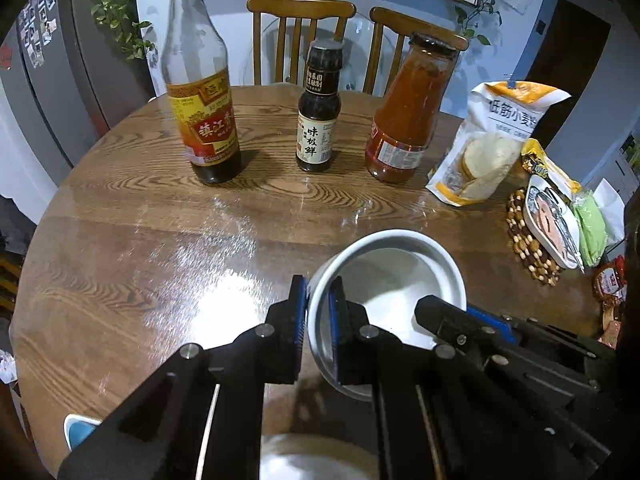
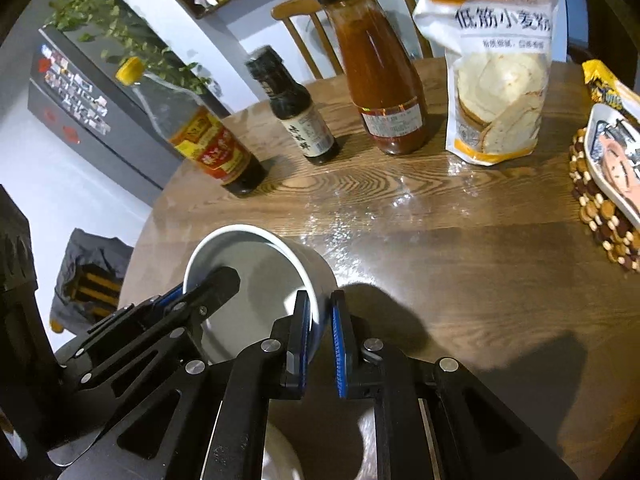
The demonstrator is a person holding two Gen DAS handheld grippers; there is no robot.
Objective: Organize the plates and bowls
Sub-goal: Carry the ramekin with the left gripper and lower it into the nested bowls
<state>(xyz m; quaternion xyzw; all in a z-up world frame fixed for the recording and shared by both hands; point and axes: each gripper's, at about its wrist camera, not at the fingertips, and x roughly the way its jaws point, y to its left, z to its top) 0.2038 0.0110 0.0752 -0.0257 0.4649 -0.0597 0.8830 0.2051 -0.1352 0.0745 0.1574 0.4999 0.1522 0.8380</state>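
A white, straight-walled bowl (image 1: pixel 392 276) (image 2: pixel 256 256) hangs tilted a little above the round wooden table (image 1: pixel 160 248), gripped on two sides. In the left wrist view my left gripper (image 1: pixel 318 292) is shut on the bowl's left wall, one blue pad inside and one outside. My right gripper (image 1: pixel 448 312) clamps the opposite rim. In the right wrist view my right gripper (image 2: pixel 320 304) is shut on the bowl's right wall, and my left gripper (image 2: pixel 208 284) bites the left rim. Below the fingers lies another pale dish (image 1: pixel 316 456) (image 2: pixel 280 460), mostly hidden.
At the back stand a vinegar bottle (image 1: pixel 200 92), a small soy bottle (image 1: pixel 318 112), a red sauce jar (image 1: pixel 408 116) and a flour bag (image 1: pixel 492 140). A printed dish on a beaded mat (image 1: pixel 548 228) and snack packets fill the right edge. A blue-rimmed item (image 1: pixel 80 432) shows lower left.
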